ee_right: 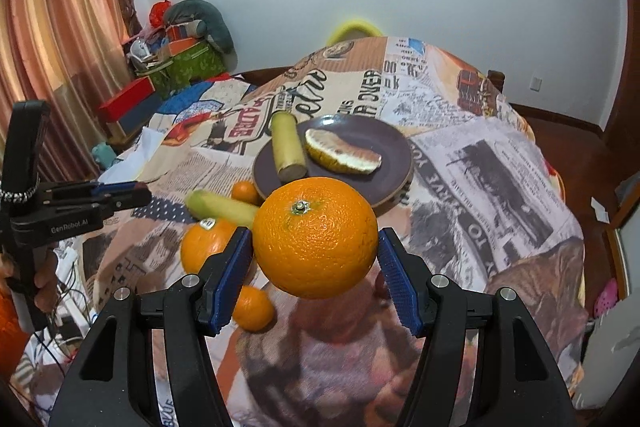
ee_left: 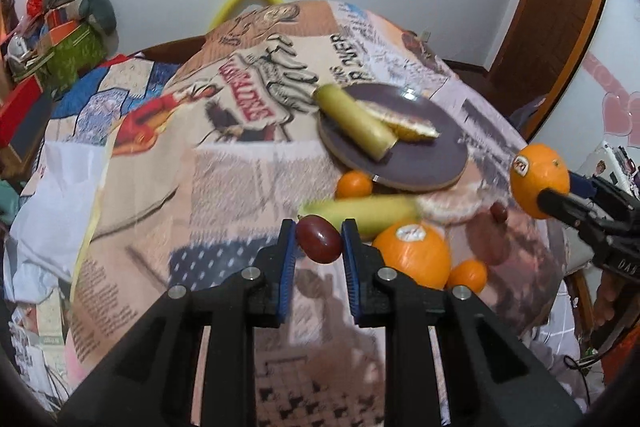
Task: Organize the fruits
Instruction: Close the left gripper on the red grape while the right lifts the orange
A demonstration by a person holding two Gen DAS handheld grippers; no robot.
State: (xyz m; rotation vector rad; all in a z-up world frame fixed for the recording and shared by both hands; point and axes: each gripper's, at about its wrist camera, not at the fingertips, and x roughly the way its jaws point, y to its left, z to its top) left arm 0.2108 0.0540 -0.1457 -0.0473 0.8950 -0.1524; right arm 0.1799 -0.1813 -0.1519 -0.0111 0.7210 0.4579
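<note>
Risk first: grape point(ee_left: 319, 238) is small and smooth, pinched only at my left tongs' point(ee_left: 319, 241) tips, so a jolt could pop it out onto the cloth point(ee_left: 240, 163). Orange point(ee_right: 315, 237) in my right tongs point(ee_right: 315, 255) bulges past the pads and could roll free if I tilt. Left tongs narrow, clamped on grape. Right tongs about half wide, clamped on orange. Both fruits are off the cloth, near the plate point(ee_right: 384, 183); 1 more orange point(ee_left: 414, 253) lies loose.
</note>
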